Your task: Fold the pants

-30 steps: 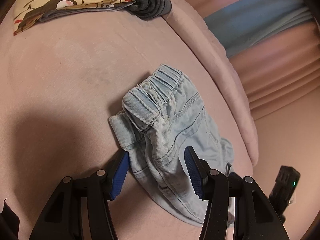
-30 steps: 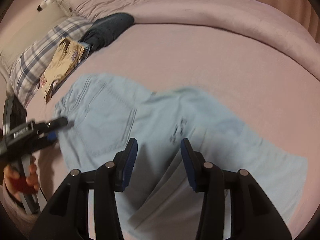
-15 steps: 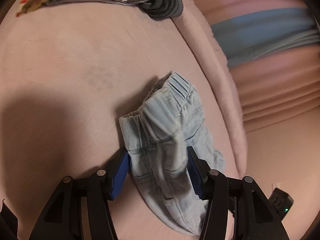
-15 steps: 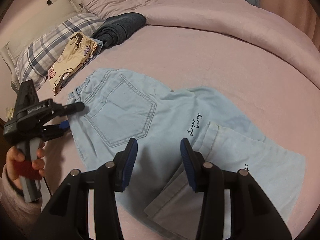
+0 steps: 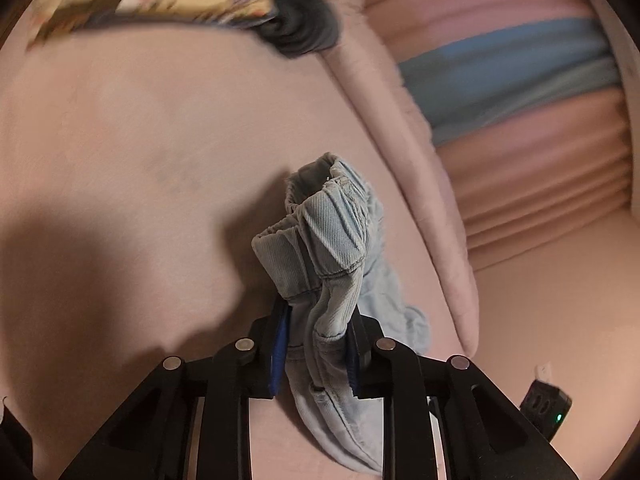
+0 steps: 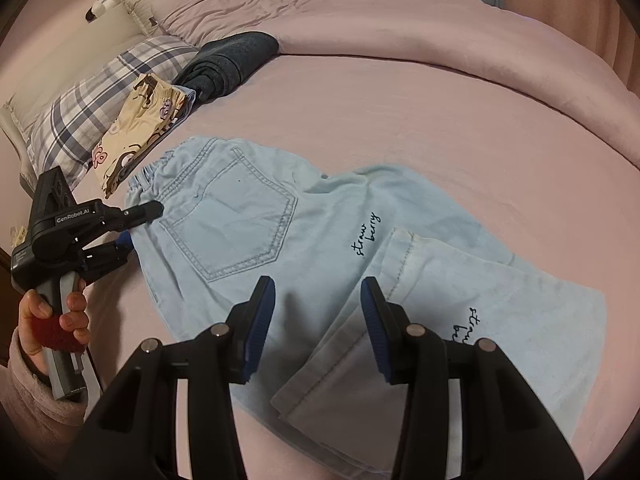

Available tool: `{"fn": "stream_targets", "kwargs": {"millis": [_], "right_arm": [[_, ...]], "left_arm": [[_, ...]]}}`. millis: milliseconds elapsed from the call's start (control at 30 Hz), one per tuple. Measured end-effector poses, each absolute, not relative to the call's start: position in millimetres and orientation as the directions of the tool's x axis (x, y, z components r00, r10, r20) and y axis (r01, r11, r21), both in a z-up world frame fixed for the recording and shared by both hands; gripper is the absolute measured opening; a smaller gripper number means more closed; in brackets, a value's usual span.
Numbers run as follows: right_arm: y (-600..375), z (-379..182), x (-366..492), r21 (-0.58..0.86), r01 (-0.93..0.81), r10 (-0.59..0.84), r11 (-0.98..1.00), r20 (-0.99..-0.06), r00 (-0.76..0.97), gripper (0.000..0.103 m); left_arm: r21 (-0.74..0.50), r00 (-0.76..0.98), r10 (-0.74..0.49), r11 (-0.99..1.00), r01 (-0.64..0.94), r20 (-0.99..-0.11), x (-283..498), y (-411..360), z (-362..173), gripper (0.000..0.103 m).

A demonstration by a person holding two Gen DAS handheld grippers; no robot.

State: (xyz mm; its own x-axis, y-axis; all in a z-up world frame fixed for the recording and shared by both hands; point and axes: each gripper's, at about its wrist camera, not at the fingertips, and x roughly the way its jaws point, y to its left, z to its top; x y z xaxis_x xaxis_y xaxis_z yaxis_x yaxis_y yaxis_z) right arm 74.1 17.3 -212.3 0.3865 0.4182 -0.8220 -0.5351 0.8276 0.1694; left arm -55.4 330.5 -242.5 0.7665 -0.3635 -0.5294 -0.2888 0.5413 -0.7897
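Note:
Light blue denim pants (image 6: 256,224) lie on the pink bed, back pocket up, legs folded back over themselves at the right. My left gripper (image 5: 316,344) is shut on the waistband (image 5: 320,240), which bunches up between its blue pads. In the right wrist view the left gripper (image 6: 132,224) sits at the waistband's left corner. My right gripper (image 6: 318,320) is open and empty, above the pants near the leg hem (image 6: 404,240).
A folded yellow patterned garment (image 6: 136,132) and a folded dark grey garment (image 6: 228,64) lie beside a plaid pillow (image 6: 92,108) at the head of the bed. A rolled pink duvet (image 6: 440,36) borders the far side. A pink curtain (image 5: 532,152) hangs beyond.
My left gripper has closed on the waistband and lifted it, so the denim bunches. My right gripper has drawn back slightly, staying open above the pants.

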Motion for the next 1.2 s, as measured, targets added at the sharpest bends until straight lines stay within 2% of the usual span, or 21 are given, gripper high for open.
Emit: {"fn": "stream_targets", "kwargs": {"millis": [267,400,533,667,767,833,933,1033,1100,1200], "right_arm": [[2,-209,75,0.192,-0.508,0.430,0.840,-0.807,0.404,0.044],[-31,-209,84,0.386,-0.420,0.542,0.821,-0.759,0.361,0.046],[-70,-194,90,0.568,-0.347,0.666,0.746,-0.644,0.377,0.047],[-110,-191,93,0.722,-0.251,0.750,0.644,-0.534,0.391,0.059],[-126,-200,92,0.771,-0.185,0.768,0.610,-0.517,0.378,0.060],[-135,-211,91,0.779,-0.129,0.757,0.614,-0.534,0.376,0.060],[-152,-231,91,0.797,-0.044,0.755,0.602,-0.550,0.357,0.060],[-173,-241,88,0.863,0.026,0.795,0.505,-0.476,0.375,0.060],[-178,-241,85,0.881,0.024,0.807,0.472,-0.443,0.390,0.060],[-162,-236,90,0.872,0.000,0.817,0.489,-0.458,0.351,0.060]], "left_arm": [[-0.606,0.803,-0.293,0.788,-0.104,-0.519,-54,269,-165,0.021],[-0.470,0.785,-0.305,0.882,0.020,-0.539,-47,215,-142,0.021],[-0.334,0.739,-0.329,0.931,0.149,-0.588,-42,156,-137,0.021],[-0.202,0.689,-0.351,0.935,0.290,-0.634,-42,96,-142,0.021],[-0.055,0.655,-0.312,0.923,0.382,-0.689,-44,49,-157,0.021],[-0.002,0.645,-0.284,0.916,0.402,-0.709,-43,35,-165,0.021],[0.011,0.624,-0.276,0.910,0.415,-0.731,-39,29,-170,0.021],[0.050,0.623,-0.255,0.902,0.428,-0.739,-40,24,-169,0.021],[0.079,0.622,-0.241,0.894,0.441,-0.745,-32,15,-169,0.021],[0.135,0.619,-0.218,0.872,0.471,-0.754,-33,7,-176,0.021]]}}
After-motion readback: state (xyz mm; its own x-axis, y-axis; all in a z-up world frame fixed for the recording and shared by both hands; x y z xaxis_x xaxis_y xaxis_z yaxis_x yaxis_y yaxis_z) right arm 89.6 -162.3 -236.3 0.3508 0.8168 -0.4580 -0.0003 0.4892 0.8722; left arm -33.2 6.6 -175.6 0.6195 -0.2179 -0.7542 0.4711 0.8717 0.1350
